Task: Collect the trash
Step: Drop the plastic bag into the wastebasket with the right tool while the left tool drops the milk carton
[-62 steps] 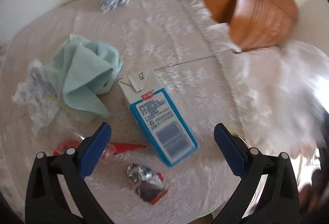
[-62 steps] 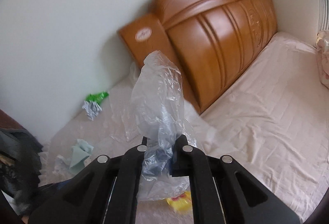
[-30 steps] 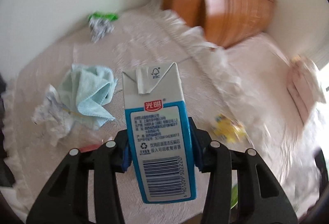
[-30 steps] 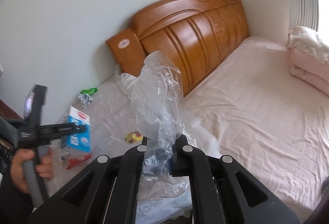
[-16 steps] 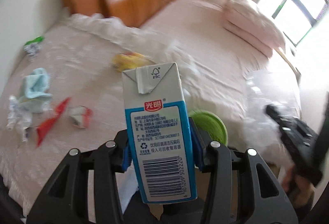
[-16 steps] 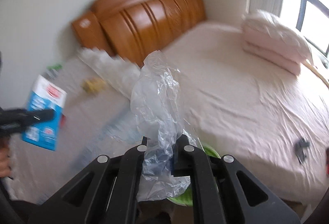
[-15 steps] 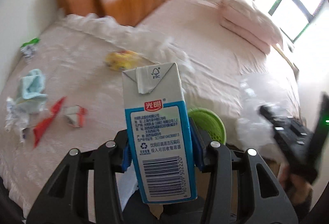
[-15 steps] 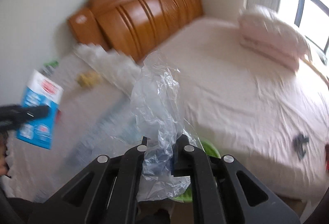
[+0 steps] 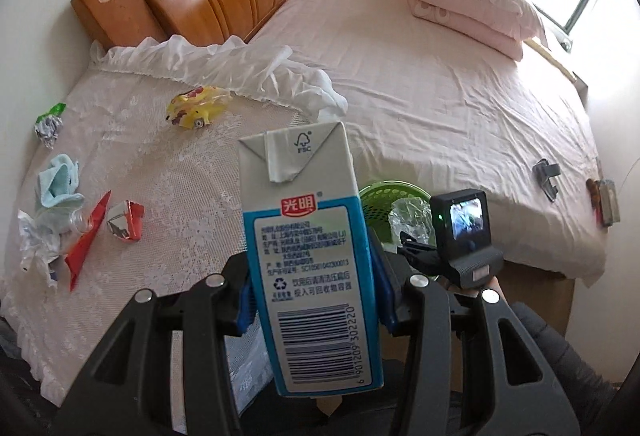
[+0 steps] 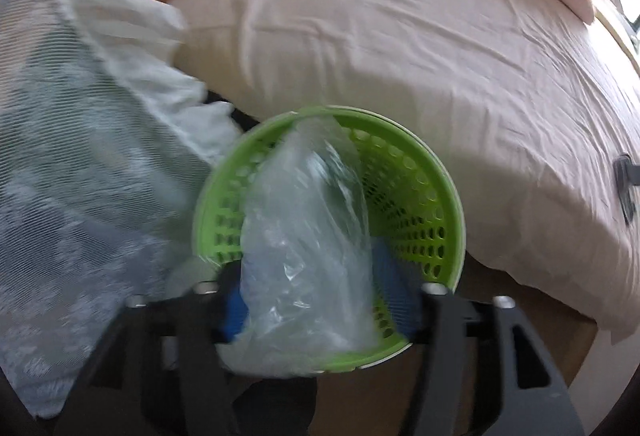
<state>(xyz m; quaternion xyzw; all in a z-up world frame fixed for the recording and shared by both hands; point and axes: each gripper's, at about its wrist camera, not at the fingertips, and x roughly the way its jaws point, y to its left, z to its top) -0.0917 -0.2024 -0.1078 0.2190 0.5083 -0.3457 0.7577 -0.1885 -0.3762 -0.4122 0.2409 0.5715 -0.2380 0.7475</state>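
Over the basket: right gripper [image 10: 320, 300] spread wide, clear plastic bag [image 10: 304, 236] loose between the fingers, hanging into the green basket [image 10: 416, 176].
Left gripper [image 9: 314, 300]: pinching the milk carton [image 9: 304, 236] upright — basket at about 2 o'clock behind it.
Left on the lace cloth [image 9: 192, 196]: yellow wrapper [image 9: 198, 108] at 11 o'clock, red wrapper [image 9: 86, 236] at 9.
Risk: bag may catch the rim and slide out; carton dropped early would miss.

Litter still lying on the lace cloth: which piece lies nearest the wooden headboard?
The yellow wrapper, near the cloth's ruffled edge. The green-tipped foil wad, blue cloth and red wrappers lie farther away.
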